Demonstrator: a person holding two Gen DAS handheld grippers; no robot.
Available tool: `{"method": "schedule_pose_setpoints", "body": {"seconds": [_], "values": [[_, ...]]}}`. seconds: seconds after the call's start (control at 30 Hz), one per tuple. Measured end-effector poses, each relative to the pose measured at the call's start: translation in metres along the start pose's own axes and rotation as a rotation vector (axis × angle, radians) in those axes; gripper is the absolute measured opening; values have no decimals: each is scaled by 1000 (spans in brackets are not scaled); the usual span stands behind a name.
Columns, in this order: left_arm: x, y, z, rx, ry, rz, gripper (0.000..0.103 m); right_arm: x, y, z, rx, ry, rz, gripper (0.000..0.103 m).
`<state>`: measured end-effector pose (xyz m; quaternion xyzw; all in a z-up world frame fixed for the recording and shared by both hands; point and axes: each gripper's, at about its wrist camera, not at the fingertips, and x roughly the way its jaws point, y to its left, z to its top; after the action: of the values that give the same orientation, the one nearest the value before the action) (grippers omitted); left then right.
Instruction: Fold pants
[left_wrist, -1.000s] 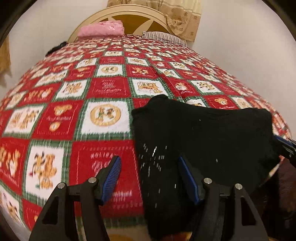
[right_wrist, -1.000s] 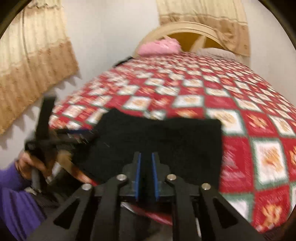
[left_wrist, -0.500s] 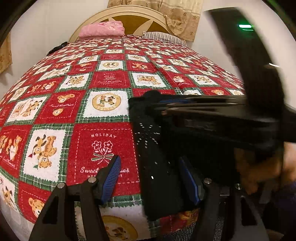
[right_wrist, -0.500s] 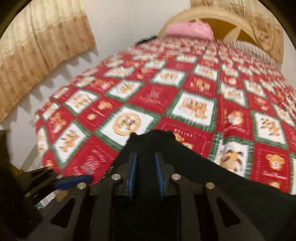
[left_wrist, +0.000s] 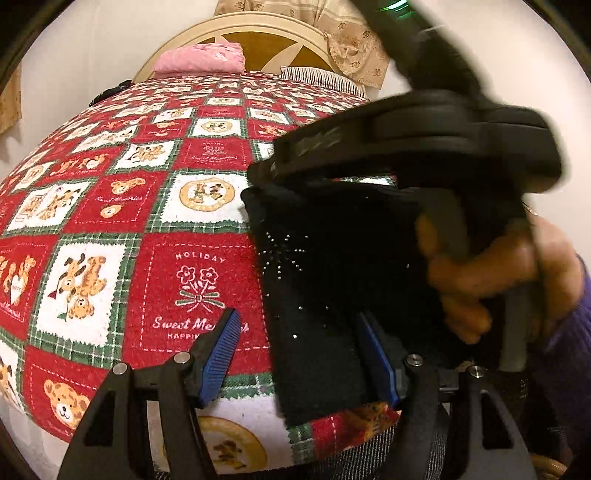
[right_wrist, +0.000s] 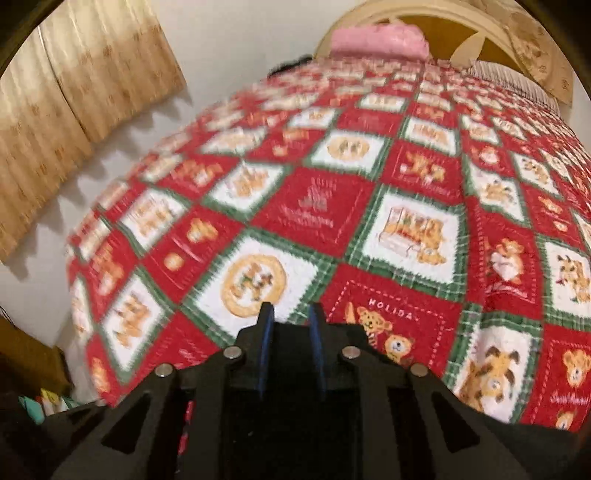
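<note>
Bed: red patchwork quilt (left_wrist: 110, 229) | left gripper (left_wrist: 299, 354): released, wide apart, black pants (left_wrist: 314, 295) edge lying between its fingers | right gripper (right_wrist: 290, 325): clenched on one pants fold | pants: one; grippers: two

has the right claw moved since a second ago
Yes. In the left wrist view the right claw, holding the black pants, has swung leftward from the right edge across the quilt.

Left gripper (left_wrist: 301, 352) gapes (right gripper (right_wrist: 290, 325) pinched).
</note>
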<state>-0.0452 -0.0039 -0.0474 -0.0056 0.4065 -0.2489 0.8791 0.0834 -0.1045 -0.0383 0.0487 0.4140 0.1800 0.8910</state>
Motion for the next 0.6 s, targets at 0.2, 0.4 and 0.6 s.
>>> {"method": "schedule_pose_setpoints", "body": {"seconds": [0.2,0.4,0.6], "values": [[1,-2,-1,15,-2,4,68,13,22,-10,-77,49,-52,23],[-4,3,2,9,0,-25,68,-27,-8,0,102,-112,58,23],[-33,14,14,10,-108,28,68,-139,-39,-41,74,-272,-95,24]]}}
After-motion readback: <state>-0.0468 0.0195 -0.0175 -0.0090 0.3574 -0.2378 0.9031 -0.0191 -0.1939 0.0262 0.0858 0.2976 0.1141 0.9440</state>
